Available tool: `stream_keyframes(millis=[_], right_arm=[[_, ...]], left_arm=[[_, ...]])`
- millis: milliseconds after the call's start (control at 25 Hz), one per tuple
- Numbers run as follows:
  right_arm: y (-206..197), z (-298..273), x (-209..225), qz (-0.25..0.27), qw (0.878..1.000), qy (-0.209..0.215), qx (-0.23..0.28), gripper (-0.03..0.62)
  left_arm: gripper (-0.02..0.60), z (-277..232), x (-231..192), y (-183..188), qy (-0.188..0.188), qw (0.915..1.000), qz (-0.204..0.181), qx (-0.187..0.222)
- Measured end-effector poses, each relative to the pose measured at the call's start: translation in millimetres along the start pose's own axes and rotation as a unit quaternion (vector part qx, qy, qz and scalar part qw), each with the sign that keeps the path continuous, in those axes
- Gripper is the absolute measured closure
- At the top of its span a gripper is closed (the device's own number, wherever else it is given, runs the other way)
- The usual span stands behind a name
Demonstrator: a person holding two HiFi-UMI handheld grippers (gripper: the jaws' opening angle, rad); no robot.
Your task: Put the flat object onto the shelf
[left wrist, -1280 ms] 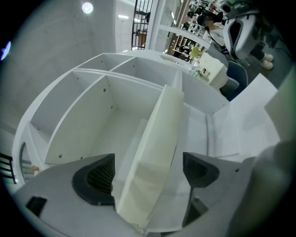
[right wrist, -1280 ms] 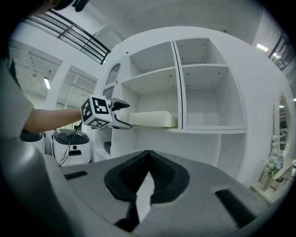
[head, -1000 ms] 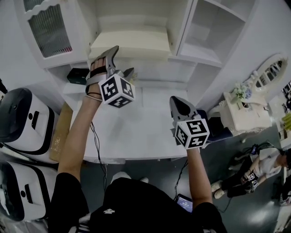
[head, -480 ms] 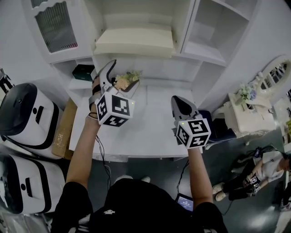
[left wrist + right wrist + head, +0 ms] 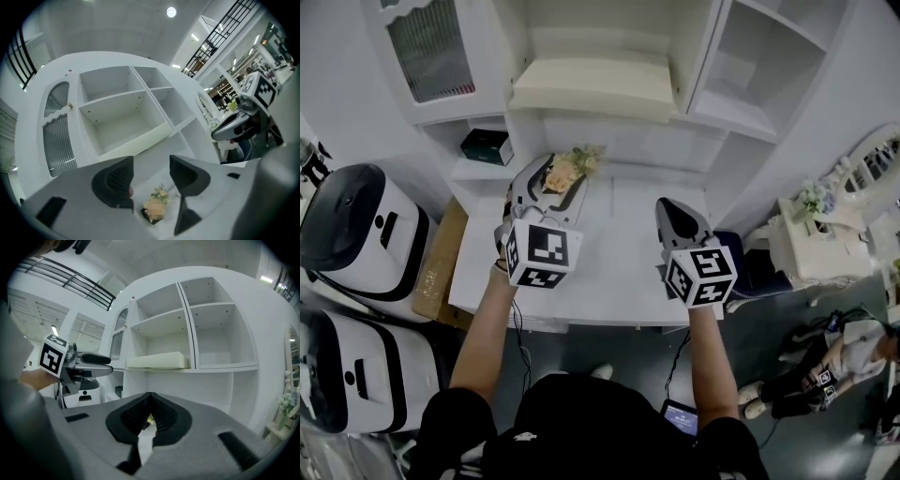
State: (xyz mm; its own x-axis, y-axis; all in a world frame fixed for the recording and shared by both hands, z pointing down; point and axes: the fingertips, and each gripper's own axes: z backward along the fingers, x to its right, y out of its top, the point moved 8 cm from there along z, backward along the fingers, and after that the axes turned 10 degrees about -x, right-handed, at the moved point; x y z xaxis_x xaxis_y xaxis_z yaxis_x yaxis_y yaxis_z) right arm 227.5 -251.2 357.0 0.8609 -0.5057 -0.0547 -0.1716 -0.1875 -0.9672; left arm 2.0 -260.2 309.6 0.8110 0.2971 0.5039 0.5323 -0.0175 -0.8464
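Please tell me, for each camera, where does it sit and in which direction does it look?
Head view: on the person's head, looking steeply down at the desk and shelf; shows both arms, left tongs and right tongs.
Left gripper view: on the left tongs, facing the shelf; its jaws are closing, with the flowers in the gap, not pinched.
Right gripper view: on the shut right tongs, facing the shelf.
Shared: each gripper view shows the shelf and the other tongs.
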Motion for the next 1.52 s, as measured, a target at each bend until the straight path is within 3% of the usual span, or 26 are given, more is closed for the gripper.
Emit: stream_keyframes(millis=[280,520,840,1280,1520], right_arm=[[1,5,-24,0.001,1.000,-0.008,-0.001,0.595],[5,22,-56,0.005,1.000,-0.018,0.009,0.595],[7,45,-105,0.009,0.999,-0.028,0.026,0.595],[0,72,-161,0.008,0.999,-0.040,0.031,0.595],[-4,86,-182,0.004,0.998,-0.052,0.034,0.595]], left_arm=[[0.447,28,0,-25,-0.027,0.9969,0.074,0.000],[0.540,63,-9,-48,-0.021,0.9915,0.129,0.005],[0.566,113,-17,-72,-0.053,0.9793,0.195,0.013],[0.566,167,-9,-98,-0.087,0.9812,0.171,0.022],[0.566,187,-13,-108,-0.097,0.9782,0.181,0.032]])
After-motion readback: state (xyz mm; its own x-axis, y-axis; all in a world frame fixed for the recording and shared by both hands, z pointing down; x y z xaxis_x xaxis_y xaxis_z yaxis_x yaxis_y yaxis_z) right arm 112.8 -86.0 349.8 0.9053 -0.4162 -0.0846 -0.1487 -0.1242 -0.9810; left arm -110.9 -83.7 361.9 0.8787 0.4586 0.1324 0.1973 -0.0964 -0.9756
